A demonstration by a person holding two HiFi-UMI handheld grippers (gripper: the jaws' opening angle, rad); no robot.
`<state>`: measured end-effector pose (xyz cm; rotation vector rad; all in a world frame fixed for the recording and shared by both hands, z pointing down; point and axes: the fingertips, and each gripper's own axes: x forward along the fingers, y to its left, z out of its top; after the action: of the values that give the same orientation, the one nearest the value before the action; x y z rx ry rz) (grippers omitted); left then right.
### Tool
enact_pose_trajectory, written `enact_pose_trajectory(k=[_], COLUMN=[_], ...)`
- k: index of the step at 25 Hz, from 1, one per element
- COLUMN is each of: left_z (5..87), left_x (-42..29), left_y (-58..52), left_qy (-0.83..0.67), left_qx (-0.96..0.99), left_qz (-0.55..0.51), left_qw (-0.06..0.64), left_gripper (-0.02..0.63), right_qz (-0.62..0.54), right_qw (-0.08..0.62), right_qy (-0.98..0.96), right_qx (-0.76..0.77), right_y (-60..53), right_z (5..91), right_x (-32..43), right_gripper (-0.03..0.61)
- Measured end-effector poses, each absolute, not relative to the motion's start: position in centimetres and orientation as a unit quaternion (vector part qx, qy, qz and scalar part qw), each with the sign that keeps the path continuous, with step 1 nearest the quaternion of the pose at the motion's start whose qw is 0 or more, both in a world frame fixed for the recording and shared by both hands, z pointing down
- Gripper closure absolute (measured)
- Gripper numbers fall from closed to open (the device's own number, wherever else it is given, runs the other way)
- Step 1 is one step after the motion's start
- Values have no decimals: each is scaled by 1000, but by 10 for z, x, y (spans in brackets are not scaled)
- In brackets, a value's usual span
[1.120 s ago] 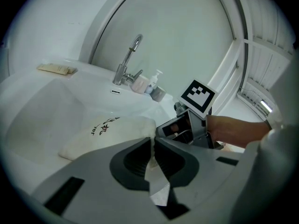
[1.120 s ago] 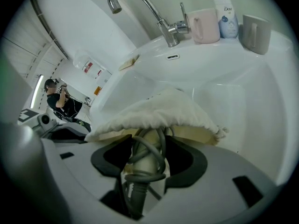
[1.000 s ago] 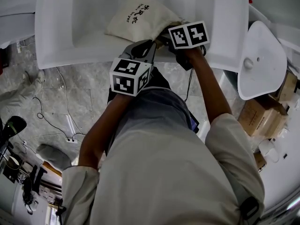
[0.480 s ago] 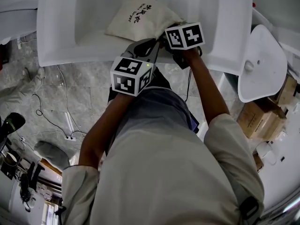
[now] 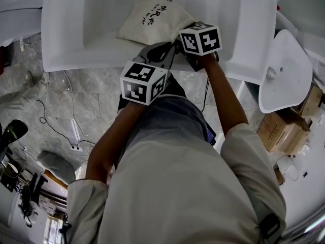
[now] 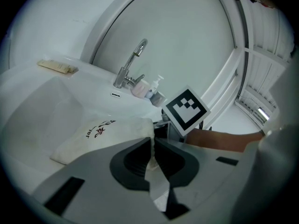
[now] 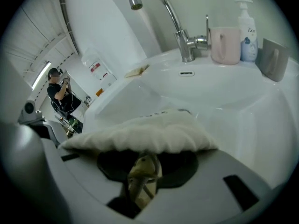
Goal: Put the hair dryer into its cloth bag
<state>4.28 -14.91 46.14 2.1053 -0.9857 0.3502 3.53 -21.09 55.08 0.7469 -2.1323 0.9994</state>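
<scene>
A cream cloth bag (image 5: 152,18) with black print lies in the white sink, its gathered mouth toward me. My left gripper (image 5: 170,49) is shut on a white edge of the bag's mouth (image 6: 150,160). To its right, my right gripper (image 5: 189,43) sits under its marker cube, at the same mouth. Its jaws have just been closing, and a beige fold of the bag (image 7: 145,169) is pinched between them, below the puckered rim (image 7: 140,136). The hair dryer itself is hidden. A black cord (image 5: 205,93) hangs from the sink's front edge.
A chrome tap (image 7: 180,27), pink cup (image 7: 225,45), soap bottle (image 7: 247,31) and grey cup (image 7: 274,57) stand on the sink's back ledge. The basin (image 5: 96,19) is left of the bag. A white fixture (image 5: 284,70) and cardboard boxes (image 5: 284,128) are at right. Cables (image 5: 56,121) cross the floor.
The right gripper's cube has shifted slightly left, toward the bag's mouth. The left gripper and the bag have kept their places.
</scene>
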Motion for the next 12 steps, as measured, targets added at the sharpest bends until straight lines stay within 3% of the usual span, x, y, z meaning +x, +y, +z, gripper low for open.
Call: enact_pose_trajectory(k=[1, 2, 12], left_z=[460, 460, 471], left_x=[41, 40, 47], left_y=[-151, -153, -150], left_qy=[-388, -390, -376], left_qx=[825, 825, 821], left_qz=[136, 132, 139], left_qw=[387, 388, 407], left_gripper=[583, 583, 583], right_qz=[379, 377, 388], right_qw=[314, 304, 314], right_qy=[-821, -824, -817], right_qx=[290, 293, 287], right_y=[-217, -222, -219], right_z=[545, 540, 550], right_x=[34, 33, 44], right_gripper=[498, 523, 523])
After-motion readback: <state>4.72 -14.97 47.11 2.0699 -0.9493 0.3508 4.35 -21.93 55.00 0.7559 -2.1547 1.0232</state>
